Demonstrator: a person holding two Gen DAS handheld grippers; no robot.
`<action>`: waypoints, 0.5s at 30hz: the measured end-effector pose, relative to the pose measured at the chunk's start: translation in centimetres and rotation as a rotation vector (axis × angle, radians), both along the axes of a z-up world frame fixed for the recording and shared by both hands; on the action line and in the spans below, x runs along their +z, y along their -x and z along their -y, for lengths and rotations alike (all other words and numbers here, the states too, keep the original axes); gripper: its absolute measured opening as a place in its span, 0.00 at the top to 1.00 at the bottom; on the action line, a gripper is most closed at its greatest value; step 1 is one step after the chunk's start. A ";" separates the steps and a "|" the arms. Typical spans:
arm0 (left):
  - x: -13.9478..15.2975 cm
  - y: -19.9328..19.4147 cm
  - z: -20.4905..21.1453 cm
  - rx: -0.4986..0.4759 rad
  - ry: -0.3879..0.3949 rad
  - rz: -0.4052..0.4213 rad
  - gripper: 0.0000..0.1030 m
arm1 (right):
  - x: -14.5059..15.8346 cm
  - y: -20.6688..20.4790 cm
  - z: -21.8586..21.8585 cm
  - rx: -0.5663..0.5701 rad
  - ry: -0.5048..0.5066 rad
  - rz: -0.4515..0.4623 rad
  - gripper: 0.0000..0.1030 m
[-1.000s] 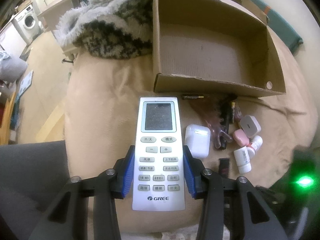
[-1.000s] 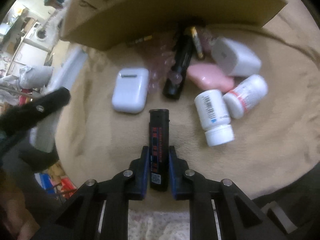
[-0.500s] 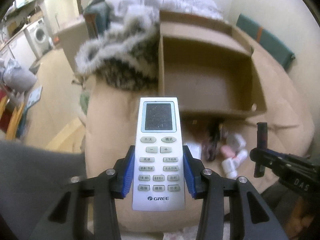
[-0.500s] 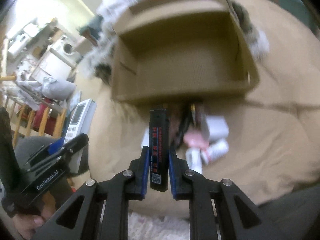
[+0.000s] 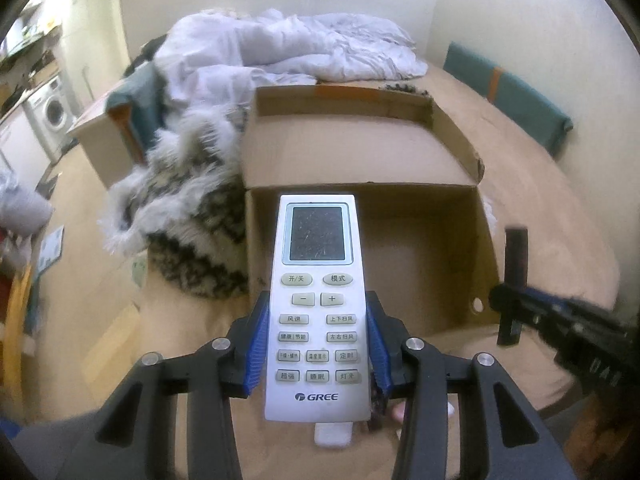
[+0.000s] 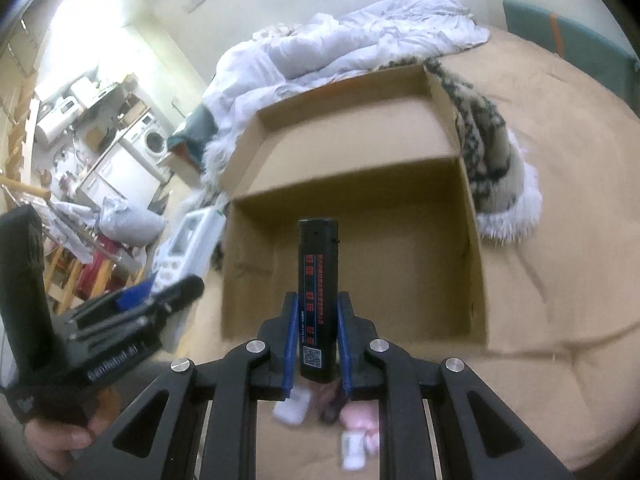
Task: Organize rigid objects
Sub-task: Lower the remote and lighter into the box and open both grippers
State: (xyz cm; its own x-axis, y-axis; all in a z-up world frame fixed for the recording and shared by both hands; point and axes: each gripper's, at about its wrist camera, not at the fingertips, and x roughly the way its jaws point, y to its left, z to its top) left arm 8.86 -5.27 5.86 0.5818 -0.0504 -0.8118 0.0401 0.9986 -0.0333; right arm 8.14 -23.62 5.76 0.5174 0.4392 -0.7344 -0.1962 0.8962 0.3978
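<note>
Lengthwise, each gripper clamps its load: remote (image 5: 318, 304) and lighter (image 6: 318, 300) pointing boxward.

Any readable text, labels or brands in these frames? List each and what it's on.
"GREE": white remote, bottom, held in left gripper.
"−", "+": remote buttons.
"开/关", "模式": remote's top buttons; lower button labels too small to read surely.
"GenRobot.AI": left gripper's body in the right wrist view, blurred.
Black lighter in right gripper: red print and QR code, unreadable.
</note>
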 end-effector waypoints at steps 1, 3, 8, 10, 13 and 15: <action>-0.6 -0.9 0.4 -0.007 -0.011 -0.006 0.61 | -0.3 -1.1 0.1 -0.004 -0.001 0.000 0.82; -1.5 -2.2 1.0 -0.015 -0.019 -0.016 0.61 | -1.1 -2.9 0.4 -0.010 -0.005 -0.010 0.82; -4.8 -5.5 1.8 -0.013 -0.016 -0.069 0.61 | -4.4 -6.5 0.5 -0.015 0.028 -0.055 0.82; -5.9 -6.0 1.9 -0.009 -0.008 -0.071 0.61 | -5.7 -7.4 0.7 -0.017 0.018 -0.081 0.82; -7.5 -6.2 2.0 0.002 -0.035 -0.068 0.61 | -7.6 -7.9 0.6 -0.022 0.022 -0.107 0.82; -8.7 -6.4 2.2 -0.001 -0.035 -0.094 0.61 | -8.6 -8.1 0.3 -0.025 0.023 -0.129 0.82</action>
